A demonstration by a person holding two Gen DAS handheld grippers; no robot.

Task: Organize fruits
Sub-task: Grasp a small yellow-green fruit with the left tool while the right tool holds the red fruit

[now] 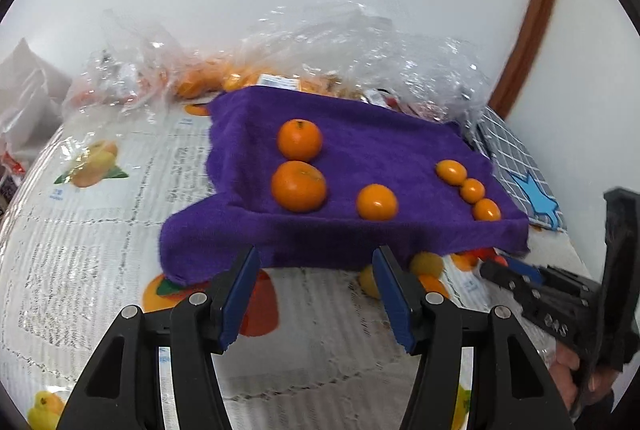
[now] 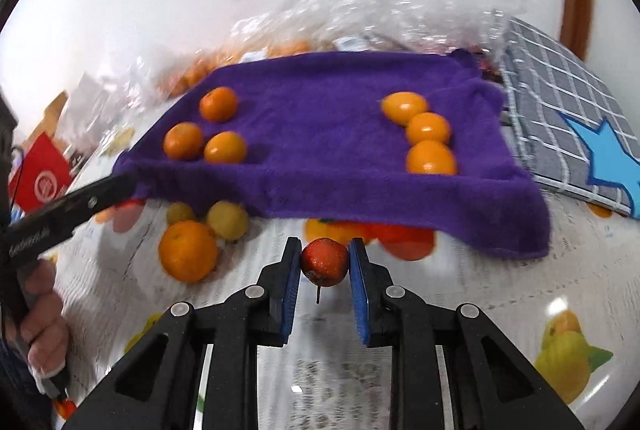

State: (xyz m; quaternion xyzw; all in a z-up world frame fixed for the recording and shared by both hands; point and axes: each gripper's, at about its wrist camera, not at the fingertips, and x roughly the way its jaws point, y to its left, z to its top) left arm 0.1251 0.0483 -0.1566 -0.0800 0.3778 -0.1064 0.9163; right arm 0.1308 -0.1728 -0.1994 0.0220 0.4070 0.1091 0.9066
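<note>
Step in hand: judged to be carrying a small red fruit (image 2: pixel 324 262) toward the purple towel (image 2: pixel 320 134) for sorting.
Right gripper (image 2: pixel 324 264): fingers closed on the red fruit, stem pointing down, held just short of the towel's near edge.
Left gripper (image 1: pixel 316 294): fingers spread apart, nothing between them, waiting before the towel.
Towel layout: three larger oranges (image 2: pixel 218 104) grouped left; three small oranges (image 2: pixel 430 158) in a row right; middle bare.
Advice: lift clear of the raised towel edge, set the fruit in the bare middle as a new group, release gently.
Risk: round fruit may roll; towel edge sags.
</note>
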